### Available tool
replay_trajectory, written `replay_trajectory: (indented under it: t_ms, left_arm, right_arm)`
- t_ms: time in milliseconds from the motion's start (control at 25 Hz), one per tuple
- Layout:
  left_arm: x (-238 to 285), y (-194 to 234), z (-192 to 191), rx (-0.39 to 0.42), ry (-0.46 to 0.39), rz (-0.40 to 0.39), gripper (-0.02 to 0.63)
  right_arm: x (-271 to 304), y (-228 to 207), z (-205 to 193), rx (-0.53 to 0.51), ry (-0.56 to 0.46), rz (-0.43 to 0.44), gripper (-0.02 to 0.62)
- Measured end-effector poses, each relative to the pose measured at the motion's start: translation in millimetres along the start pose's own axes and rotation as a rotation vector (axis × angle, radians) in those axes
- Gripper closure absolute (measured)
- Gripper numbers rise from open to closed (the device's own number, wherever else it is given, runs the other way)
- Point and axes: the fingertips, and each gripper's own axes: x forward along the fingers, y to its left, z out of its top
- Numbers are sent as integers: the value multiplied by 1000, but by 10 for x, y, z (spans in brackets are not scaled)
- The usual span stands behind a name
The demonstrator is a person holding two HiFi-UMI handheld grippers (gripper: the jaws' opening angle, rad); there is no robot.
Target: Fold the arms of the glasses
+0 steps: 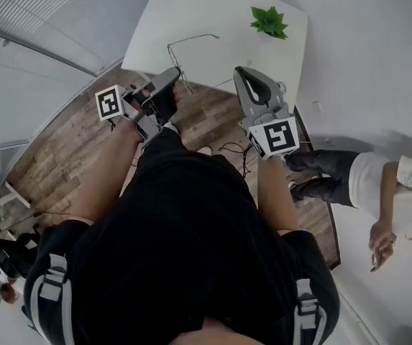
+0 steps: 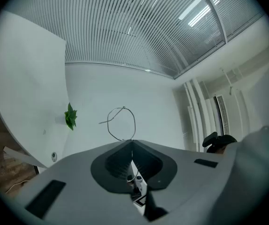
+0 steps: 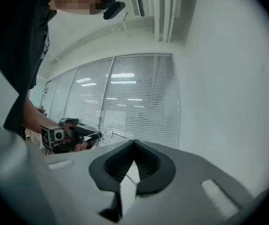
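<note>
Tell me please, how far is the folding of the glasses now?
Done: nothing yet; both arms stick out from the glasses. In hand: the left gripper pinches the frame, and the right gripper seems shut on the tip of one arm. Left: fold both arms in.

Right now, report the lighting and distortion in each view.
Head view: dim, fisheye bends the table edges, glasses faint. Left gripper view: ceiling lights glare, blinds bowed, corners black. Right gripper view: lit window behind, dark corners.
</note>
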Motion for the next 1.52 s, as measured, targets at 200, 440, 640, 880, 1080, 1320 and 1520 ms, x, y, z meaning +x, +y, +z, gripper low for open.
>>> replay_trajectory:
  t_ms: [200, 440, 640, 880, 1080, 1320, 1520]
  left_arm:
    - [6, -53, 33, 5, -6, -10, 595]
    - [17, -64, 6, 16, -11, -17, 595]
    - [8, -47, -3, 13, -14, -15, 595]
    - [-5, -34, -8, 7, -15, -13, 595]
    - [7, -57, -22, 8, -14, -14, 595]
    - [50, -128, -37, 8, -11, -25, 595]
    - [61, -141, -37, 3, -14, -28, 595]
  right_arm:
    - [11, 19, 19, -6, 0, 0, 584]
    - [-37, 41, -20, 2, -6, 0, 584]
    - [-41, 28, -31, 6, -4, -7, 584]
    - [-36, 37, -74, 5, 13, 4, 584]
    - [-74, 34, -52, -20, 17, -4, 584]
    - [-131, 10, -31, -32, 28, -22, 583]
    - [-157, -32, 3, -59, 29, -41, 583]
